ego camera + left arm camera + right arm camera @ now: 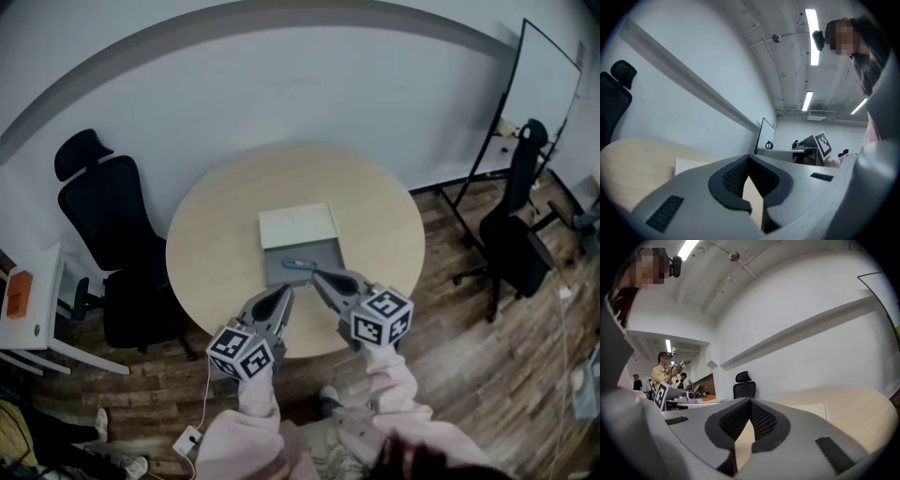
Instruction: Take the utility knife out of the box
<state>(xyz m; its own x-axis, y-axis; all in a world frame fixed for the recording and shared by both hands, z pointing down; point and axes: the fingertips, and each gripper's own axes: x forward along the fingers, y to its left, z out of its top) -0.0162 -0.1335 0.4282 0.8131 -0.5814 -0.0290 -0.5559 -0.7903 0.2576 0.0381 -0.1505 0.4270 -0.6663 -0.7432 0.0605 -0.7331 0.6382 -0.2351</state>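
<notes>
One utility knife (300,264), teal, lying inside the open grey box (323,251) on the round surface (216,234). Probably light, rigid, smooth; pinch mid-handle. Left claw (285,293) and right claw (318,275): both closed, empty, just beside the box.
</notes>
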